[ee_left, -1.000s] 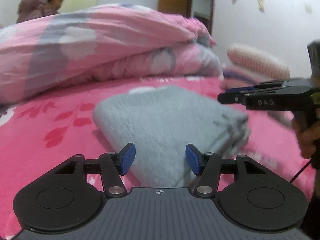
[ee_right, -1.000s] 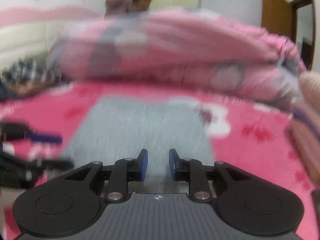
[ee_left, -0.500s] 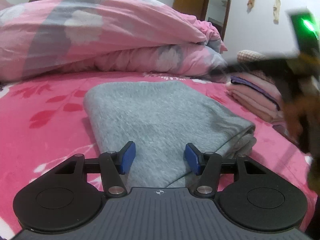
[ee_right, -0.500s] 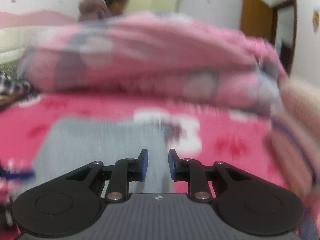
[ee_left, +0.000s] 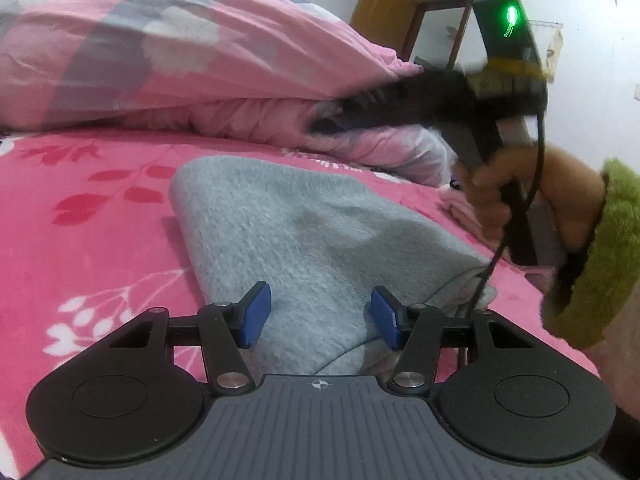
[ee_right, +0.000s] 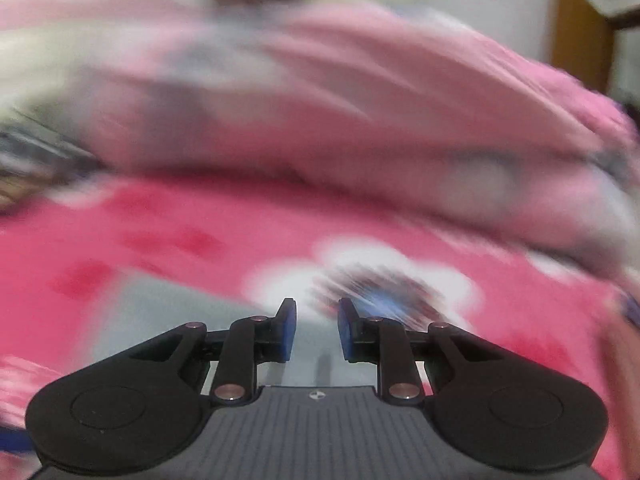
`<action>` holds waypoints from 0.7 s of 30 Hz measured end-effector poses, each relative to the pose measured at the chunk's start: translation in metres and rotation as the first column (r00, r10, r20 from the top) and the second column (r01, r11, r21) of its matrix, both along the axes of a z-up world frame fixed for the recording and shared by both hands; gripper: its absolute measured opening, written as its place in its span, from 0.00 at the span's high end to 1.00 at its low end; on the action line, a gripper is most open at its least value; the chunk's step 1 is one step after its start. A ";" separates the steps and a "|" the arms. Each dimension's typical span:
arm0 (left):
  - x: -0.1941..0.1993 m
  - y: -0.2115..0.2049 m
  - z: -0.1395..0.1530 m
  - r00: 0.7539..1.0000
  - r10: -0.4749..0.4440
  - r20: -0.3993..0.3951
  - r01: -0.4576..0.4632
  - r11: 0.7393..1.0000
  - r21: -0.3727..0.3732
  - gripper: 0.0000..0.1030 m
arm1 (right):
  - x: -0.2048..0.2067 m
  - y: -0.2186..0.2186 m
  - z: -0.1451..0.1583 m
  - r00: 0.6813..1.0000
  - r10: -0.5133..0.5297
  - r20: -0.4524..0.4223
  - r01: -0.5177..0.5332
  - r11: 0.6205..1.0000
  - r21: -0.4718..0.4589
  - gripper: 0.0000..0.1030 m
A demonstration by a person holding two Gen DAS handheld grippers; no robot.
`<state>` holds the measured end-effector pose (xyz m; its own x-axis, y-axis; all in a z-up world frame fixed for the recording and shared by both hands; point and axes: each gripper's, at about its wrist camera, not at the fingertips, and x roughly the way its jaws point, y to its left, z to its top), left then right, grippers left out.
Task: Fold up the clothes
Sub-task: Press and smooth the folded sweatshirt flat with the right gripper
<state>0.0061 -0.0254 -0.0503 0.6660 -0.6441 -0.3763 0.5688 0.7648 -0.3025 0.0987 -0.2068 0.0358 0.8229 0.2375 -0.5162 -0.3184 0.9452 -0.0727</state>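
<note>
A grey garment (ee_left: 320,236) is seen folded on the pink bed (ee_left: 88,240), layered edges at its near right. The left gripper (ee_left: 318,316) hovers over it, jaws spread and empty; the right gripper (ee_right: 313,330) is narrowly parted, empty. Soft, light, limp cloth is judged; its layered edge is best pinched.

No legible text or labels

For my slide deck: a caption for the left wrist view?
Open left gripper over folded grey garment on pink bedsheet.
</note>
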 end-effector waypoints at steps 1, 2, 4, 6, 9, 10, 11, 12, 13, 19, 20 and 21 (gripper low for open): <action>-0.001 -0.001 0.000 1.000 0.001 0.003 -0.001 1.000 0.001 0.46 | 0.005 0.006 -0.006 0.999 0.028 -0.022 -0.028 1.000 0.002 0.77; -0.001 -0.001 -0.001 1.000 0.002 0.007 -0.002 1.000 0.003 0.46 | 0.011 0.012 -0.015 0.998 0.045 -0.050 -0.045 0.999 0.000 0.77; -0.002 -0.002 -0.003 1.000 0.006 0.009 -0.006 1.000 0.008 0.46 | 0.023 0.023 -0.032 0.991 0.080 -0.105 -0.081 0.997 -0.004 0.77; -0.001 0.000 -0.005 1.000 0.006 0.006 -0.006 1.000 -0.001 0.46 | 0.035 0.035 -0.049 0.981 0.114 -0.159 -0.117 0.993 -0.005 0.77; -0.001 0.004 -0.007 1.000 0.001 -0.005 -0.002 0.999 -0.032 0.46 | 0.046 0.046 -0.060 0.967 0.156 -0.200 -0.159 0.987 0.002 0.78; 0.000 0.006 -0.008 1.000 0.000 -0.009 0.000 0.999 -0.040 0.46 | 0.043 0.046 -0.053 0.970 0.164 -0.180 -0.165 0.986 0.009 0.77; 0.001 0.007 -0.008 1.000 -0.001 -0.013 0.001 0.999 -0.045 0.46 | 0.041 0.046 -0.045 0.972 0.171 -0.160 -0.171 0.985 0.016 0.77; 0.001 0.007 -0.008 1.000 -0.002 -0.014 0.001 0.999 -0.047 0.46 | 0.036 0.048 -0.039 0.972 0.194 -0.134 -0.191 0.981 0.038 0.77; 0.001 0.007 -0.008 1.000 -0.001 -0.012 0.001 0.999 -0.045 0.46 | 0.039 0.049 -0.037 0.970 0.205 -0.128 -0.199 0.978 0.063 0.77; -0.003 0.003 -0.006 1.000 0.002 0.006 -0.002 1.000 -0.021 0.45 | 0.047 0.047 -0.063 0.972 0.146 -0.185 -0.138 0.989 0.057 0.77; -0.002 0.004 -0.007 1.000 0.001 0.002 -0.001 1.000 -0.028 0.45 | 0.036 0.038 -0.055 0.979 0.127 -0.162 -0.118 0.991 0.067 0.77; -0.001 0.005 -0.007 1.000 -0.001 -0.004 0.001 0.999 -0.036 0.45 | 0.024 0.029 -0.046 0.985 0.108 -0.138 -0.098 0.992 0.078 0.76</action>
